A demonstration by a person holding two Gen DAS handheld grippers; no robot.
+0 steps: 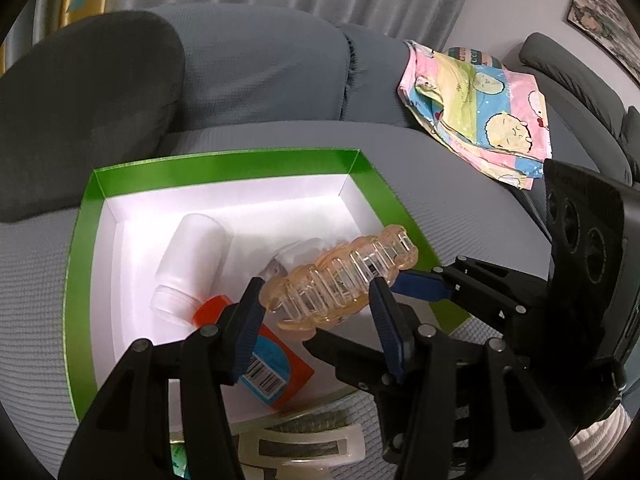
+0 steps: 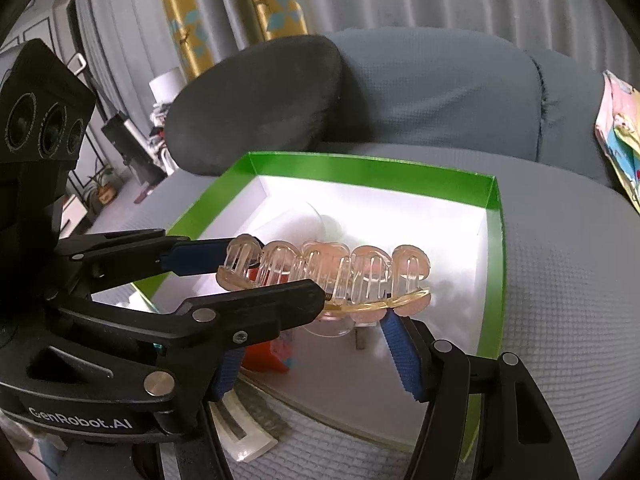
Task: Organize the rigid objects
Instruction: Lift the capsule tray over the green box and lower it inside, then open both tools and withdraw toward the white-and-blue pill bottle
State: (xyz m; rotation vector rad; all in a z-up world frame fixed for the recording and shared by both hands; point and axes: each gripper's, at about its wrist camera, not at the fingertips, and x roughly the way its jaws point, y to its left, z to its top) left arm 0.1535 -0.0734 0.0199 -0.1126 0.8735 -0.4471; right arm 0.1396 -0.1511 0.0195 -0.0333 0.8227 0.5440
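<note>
Evidently shared for steadiness — both grippers, left gripper [image 1: 316, 300] and right gripper [image 2: 312, 320], jaws part-closed, clamp the clear rack [image 1: 340, 276] above the green box [image 1: 224, 168].

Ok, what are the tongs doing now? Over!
Left tongs and right tongs both clamped on the clear ridged tray, above the green box. White bottle and orange packet lie underneath.

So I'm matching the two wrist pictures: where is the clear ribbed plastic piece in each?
Left wrist: clear ribbed piece, centre, between the left gripper's fingers.
Right wrist: same piece, centre, over the box.
Shared landmark: green-rimmed white box beneath it.
</note>
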